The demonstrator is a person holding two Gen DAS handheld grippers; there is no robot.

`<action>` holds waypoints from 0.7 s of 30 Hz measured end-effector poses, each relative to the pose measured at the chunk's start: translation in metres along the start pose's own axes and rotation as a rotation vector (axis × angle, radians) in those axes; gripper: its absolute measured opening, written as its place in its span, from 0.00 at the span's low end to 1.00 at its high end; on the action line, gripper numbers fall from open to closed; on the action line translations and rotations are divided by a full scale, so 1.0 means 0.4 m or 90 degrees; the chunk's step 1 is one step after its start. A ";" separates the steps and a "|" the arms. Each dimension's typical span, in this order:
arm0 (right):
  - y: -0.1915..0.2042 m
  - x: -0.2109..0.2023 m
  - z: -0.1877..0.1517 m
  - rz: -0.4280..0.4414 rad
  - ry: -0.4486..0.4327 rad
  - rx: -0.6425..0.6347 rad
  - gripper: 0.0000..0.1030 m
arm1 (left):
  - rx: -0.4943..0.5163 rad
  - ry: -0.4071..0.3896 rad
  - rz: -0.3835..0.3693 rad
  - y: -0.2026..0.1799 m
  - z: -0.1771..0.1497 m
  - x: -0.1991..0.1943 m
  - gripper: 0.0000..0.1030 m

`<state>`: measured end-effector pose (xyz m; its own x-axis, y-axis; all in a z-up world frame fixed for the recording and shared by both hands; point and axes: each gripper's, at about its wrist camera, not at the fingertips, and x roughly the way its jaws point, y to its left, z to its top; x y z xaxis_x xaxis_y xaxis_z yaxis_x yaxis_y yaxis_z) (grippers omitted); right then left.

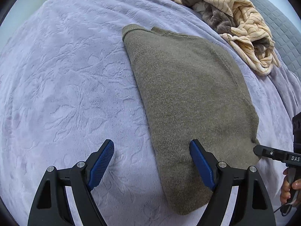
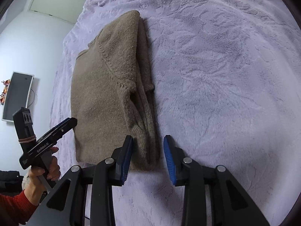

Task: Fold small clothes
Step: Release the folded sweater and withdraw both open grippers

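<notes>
We read "GenRobot.AI" on our left claw (image 2: 72, 122) only in the right wrist view; "DAS" shows on our right claw (image 1: 255, 148) in the left view. Both claws are released over a folded olive sweater (image 1: 188, 98) on the lilac-blanketed bed (image 1: 65, 75). Only the left view shows the striped towel heap (image 1: 235, 15).

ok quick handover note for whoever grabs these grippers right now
Left gripper: jaws wide open, straddling the near left edge of the brown sweater; holding nothing.
Right gripper: jaws partly open around the sweater's near right folded edge, pads not pressing.
The sweater lies on the lilac blanket, already folded into a long strip.
A striped towel pile sits crumpled at the far side.
Left: probably fold the strip across, then do the pile.
</notes>
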<state>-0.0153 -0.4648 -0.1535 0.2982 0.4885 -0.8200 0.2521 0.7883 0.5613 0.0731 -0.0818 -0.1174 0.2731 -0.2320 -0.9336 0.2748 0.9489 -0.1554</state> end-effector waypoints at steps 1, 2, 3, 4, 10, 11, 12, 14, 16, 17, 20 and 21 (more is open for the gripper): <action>-0.002 -0.007 -0.007 -0.001 -0.001 0.004 0.41 | 0.002 0.001 0.004 -0.003 -0.002 -0.002 0.81; 0.002 -0.004 0.001 -0.003 -0.001 0.008 0.41 | 0.004 0.002 0.007 -0.007 -0.003 -0.003 0.81; 0.004 -0.007 -0.001 -0.007 -0.002 0.012 0.41 | 0.005 0.004 0.008 -0.009 -0.005 -0.005 0.81; 0.003 -0.006 0.009 -0.010 -0.003 0.016 0.41 | 0.004 0.007 0.008 -0.009 -0.007 -0.006 0.81; 0.026 -0.014 0.033 -0.012 -0.010 0.021 0.46 | -0.012 0.021 0.004 0.000 -0.017 -0.004 0.81; 0.029 -0.014 0.036 -0.013 -0.008 0.019 0.47 | -0.015 0.023 0.003 0.001 -0.017 -0.003 0.81; 0.034 -0.011 0.040 -0.012 -0.004 0.018 0.47 | -0.019 0.024 0.002 0.003 -0.017 -0.003 0.81; 0.039 -0.005 0.046 -0.012 0.003 0.017 0.47 | -0.026 0.027 0.002 0.005 -0.016 -0.001 0.81; 0.046 0.003 0.051 -0.014 0.009 0.014 0.48 | -0.033 0.030 0.000 0.006 -0.016 0.001 0.81; 0.047 0.006 0.054 -0.014 0.012 0.014 0.51 | -0.036 0.033 0.003 0.006 -0.015 0.003 0.88; 0.049 0.003 0.053 -0.010 0.015 0.014 0.57 | -0.034 0.042 0.023 0.004 -0.014 0.006 1.00; 0.051 0.004 0.056 -0.008 0.015 0.013 0.57 | -0.034 0.045 0.024 0.004 -0.014 0.005 1.00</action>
<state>0.0108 -0.4565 -0.1408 0.2725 0.4878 -0.8293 0.2739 0.7869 0.5529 0.0688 -0.0795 -0.1213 0.2167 -0.1823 -0.9591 0.2152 0.9672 -0.1352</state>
